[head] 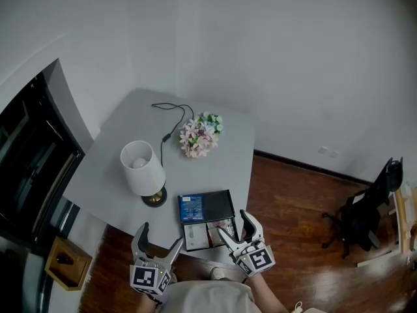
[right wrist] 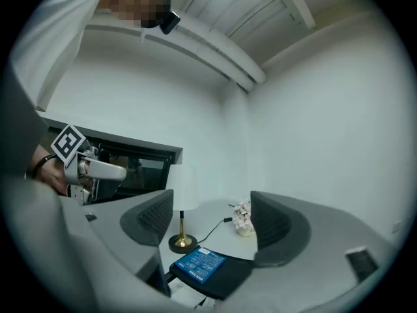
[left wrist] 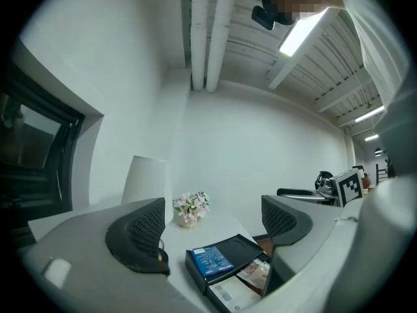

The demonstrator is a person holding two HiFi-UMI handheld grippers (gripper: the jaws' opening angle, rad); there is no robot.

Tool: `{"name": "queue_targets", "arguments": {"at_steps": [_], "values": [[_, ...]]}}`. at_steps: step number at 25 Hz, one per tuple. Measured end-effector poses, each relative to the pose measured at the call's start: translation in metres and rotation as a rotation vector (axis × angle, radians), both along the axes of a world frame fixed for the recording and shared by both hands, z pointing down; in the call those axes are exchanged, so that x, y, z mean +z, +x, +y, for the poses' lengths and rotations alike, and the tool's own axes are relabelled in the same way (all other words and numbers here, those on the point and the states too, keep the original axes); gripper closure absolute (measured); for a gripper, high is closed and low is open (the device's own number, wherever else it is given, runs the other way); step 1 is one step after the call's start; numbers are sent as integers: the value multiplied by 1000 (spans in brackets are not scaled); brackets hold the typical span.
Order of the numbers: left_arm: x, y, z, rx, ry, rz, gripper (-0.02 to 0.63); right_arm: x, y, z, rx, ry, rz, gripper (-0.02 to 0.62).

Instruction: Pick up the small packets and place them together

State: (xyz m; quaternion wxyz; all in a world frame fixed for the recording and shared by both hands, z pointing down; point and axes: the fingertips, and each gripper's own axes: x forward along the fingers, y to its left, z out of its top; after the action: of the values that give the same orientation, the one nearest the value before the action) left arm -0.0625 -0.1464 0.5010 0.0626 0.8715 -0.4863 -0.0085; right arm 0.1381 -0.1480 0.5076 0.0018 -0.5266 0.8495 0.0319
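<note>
Both grippers are held level at the near edge of the rounded grey table (head: 221, 162), side by side and pointing across it. The left gripper (head: 159, 237) has its jaws wide apart with nothing between them. The right gripper (head: 232, 224) is turned slightly inward, and its jaws are also apart and empty. Just ahead of the right jaws, and ahead and to the right of the left jaws, lies an open black case (head: 221, 204). Its far half holds a flat blue packet (head: 191, 208). Its near half holds the small white and pinkish packets (head: 195, 235), which the right gripper's fingers (head: 246, 222) partly cover from overhead. In the right gripper view these packets sink almost wholly below the jaws. The hands are cut off by the lower edge of the head view (only the black-and-white marker cubes (head: 151, 280) show clearly). The blue packet carries white print, too small to read. Beyond the left jaws stand a white-shaded lamp on a brass foot (head: 142, 168) and a bunch of pale pink and white flowers (head: 201, 134).
</note>
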Motion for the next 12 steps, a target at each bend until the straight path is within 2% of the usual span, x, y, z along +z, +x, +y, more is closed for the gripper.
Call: {"name": "queue_targets", "arguments": {"at_steps": [4,7,9,12], "values": [[5,6,-2,16,-26,-6,161,3,-3,5,-26,-29,24,233],[3,6,-2,0,-17,8,161,15,-16,4,-111,-84,78,233],[4,4,-2,-15,-18,8,161,42,-31,6,-197,-191,142,233],[10,0,0,-32,-31,-6,161,111,-56,9,-326,-430,264,233]]}}
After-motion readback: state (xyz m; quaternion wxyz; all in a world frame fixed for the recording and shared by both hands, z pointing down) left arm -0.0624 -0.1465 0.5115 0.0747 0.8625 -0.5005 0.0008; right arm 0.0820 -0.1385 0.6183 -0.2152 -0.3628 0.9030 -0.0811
